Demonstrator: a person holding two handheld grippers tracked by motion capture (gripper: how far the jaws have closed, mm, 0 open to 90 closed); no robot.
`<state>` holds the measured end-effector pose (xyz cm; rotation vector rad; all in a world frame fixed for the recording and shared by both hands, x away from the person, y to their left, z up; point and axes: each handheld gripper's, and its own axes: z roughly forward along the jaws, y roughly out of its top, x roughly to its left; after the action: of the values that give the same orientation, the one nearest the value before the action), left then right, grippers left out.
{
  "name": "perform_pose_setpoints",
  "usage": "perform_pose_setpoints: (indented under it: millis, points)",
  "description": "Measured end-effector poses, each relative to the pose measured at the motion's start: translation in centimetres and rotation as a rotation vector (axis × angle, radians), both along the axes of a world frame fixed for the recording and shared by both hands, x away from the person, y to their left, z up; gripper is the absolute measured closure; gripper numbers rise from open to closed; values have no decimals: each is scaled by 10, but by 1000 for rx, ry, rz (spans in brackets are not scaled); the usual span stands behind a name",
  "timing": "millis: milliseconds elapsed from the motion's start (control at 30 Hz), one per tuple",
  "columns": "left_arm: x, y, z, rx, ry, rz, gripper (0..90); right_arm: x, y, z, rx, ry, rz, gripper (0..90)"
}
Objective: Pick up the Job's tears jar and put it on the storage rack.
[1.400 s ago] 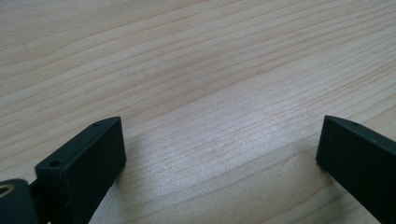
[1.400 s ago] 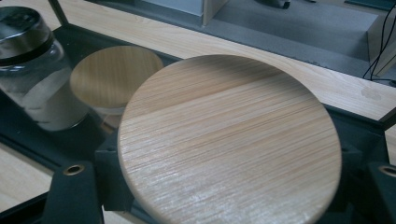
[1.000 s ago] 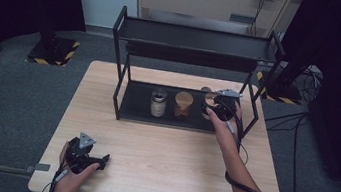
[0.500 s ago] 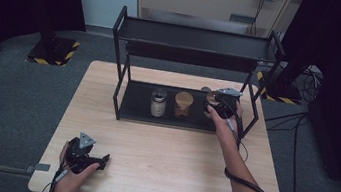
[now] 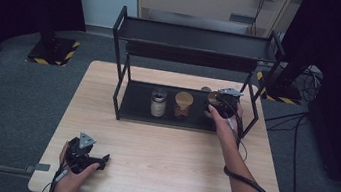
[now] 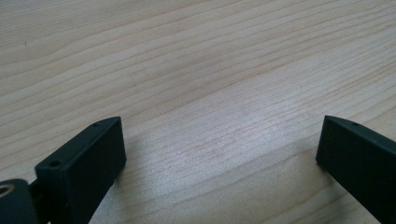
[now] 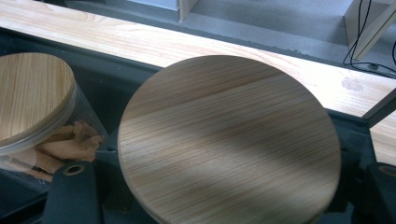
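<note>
Near the bench's (image 5: 167, 141) front-left corner the left gripper (image 5: 84, 152) lies idle on the wood, its jaws spread wide with nothing between them; its own view shows bare grain in the gap. On the rack's (image 5: 196, 39) bottom shelf, toward the bench's back edge, stand a pale jar (image 5: 158, 103) and, just beside it, a jar with a wooden lid (image 5: 183, 104) holding what look like brown sticks. At the shelf's right end the right gripper (image 5: 219, 104) is clamped on a third jar (image 7: 229, 140), whose round wooden lid sits between the jaws in the right gripper view; the glass below is hidden, so I judge rather than see that the pads press on its sides. The step in hand seems to be either setting this jar on the shelf or taking it off, and the pictures do not settle which. Next, if placing, the jaws must open and draw back level, clear of the neighbouring jar; if fetching, the jar must come forward under the upper shelf without tipping.
</note>
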<state>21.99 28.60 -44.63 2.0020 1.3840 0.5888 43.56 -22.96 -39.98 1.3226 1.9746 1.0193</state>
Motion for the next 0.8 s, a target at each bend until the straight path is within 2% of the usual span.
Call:
perform_pose_setpoints:
  millis: [233, 800]
  points:
    - [0, 0, 0, 0, 0, 0, 0, 3, 5, -6, -8, 9, 1, 257]
    - [0, 0, 0, 0, 0, 0, 0, 9, 5, -14, 9, 25, -10, 257]
